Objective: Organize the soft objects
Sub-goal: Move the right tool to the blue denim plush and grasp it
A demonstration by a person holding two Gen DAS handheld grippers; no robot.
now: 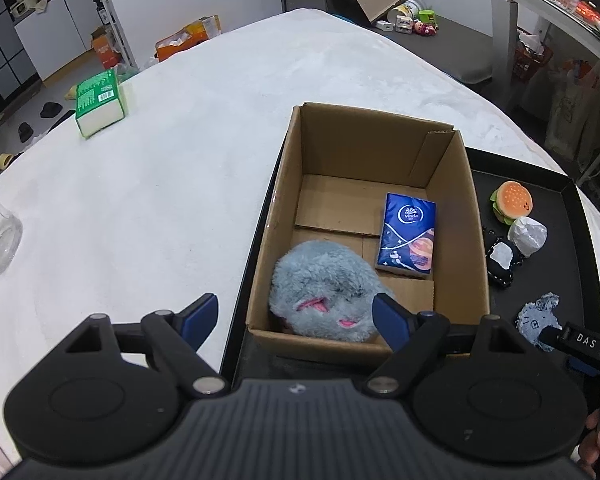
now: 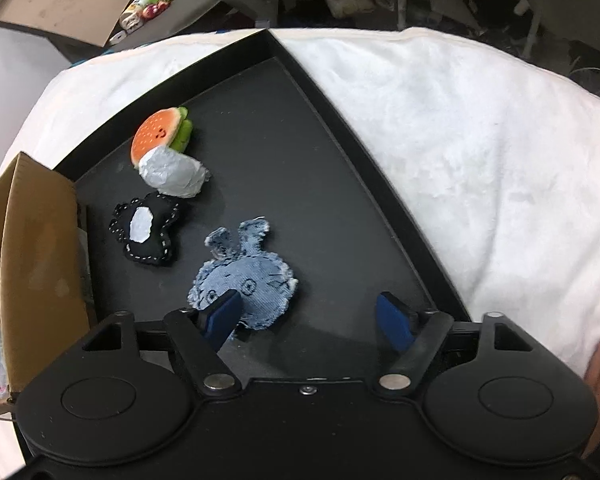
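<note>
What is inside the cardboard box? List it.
Inside the cardboard box lie a grey plush toy and a blue Vinda tissue pack. The near right corner is hidden behind the left gripper's finger.

Grey plush [image 1: 326, 288], blue denim toy [image 2: 244, 280], black tray [image 2: 320, 184], possibly white-stitched.

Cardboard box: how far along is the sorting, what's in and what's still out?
Done: the cardboard box holds the grey plush and the blue tissue pack.
In hand: nothing; the right gripper is over the denim toy, jaws open.
Left: on the black tray, the denim toy, burger plush, white bundle and black felt toy.
</note>
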